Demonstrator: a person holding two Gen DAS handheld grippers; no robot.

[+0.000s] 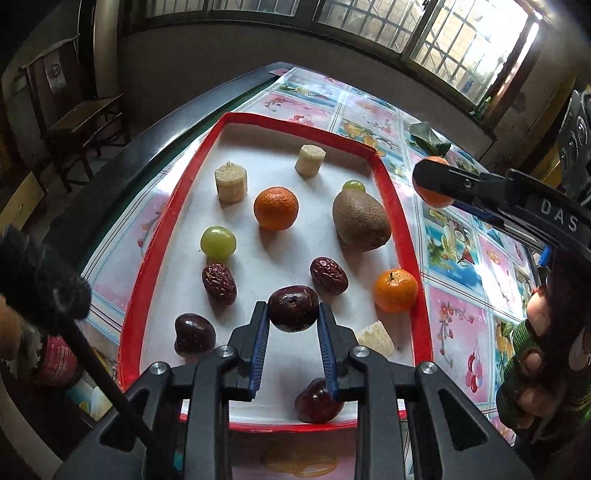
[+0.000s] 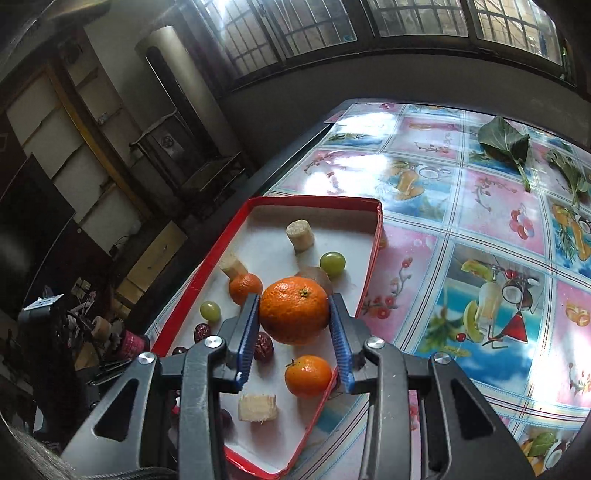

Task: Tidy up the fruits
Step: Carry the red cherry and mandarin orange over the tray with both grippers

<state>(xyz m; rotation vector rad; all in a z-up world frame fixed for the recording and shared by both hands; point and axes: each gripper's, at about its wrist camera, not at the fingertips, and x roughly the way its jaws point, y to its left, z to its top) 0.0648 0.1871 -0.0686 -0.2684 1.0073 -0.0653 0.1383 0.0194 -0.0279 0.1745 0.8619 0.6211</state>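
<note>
Daylight pours through the barred windows [image 1: 472,48] at the top of both views and blows out to white there. It glares off the glossy fruit-patterned tablecloth [image 2: 369,162]. The room's left side stays dim. Fisheye distortion bends the edges; fruit casts soft shadows on the red-rimmed white tray [image 1: 406,229].

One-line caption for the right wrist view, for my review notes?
Right tongs grip a mandarin above the red-rimmed tray of mixed fruit on a fruit-print tablecloth.

Barred windows [image 2: 295,33] — daylight; wooden chair [image 1: 74,118]
</note>
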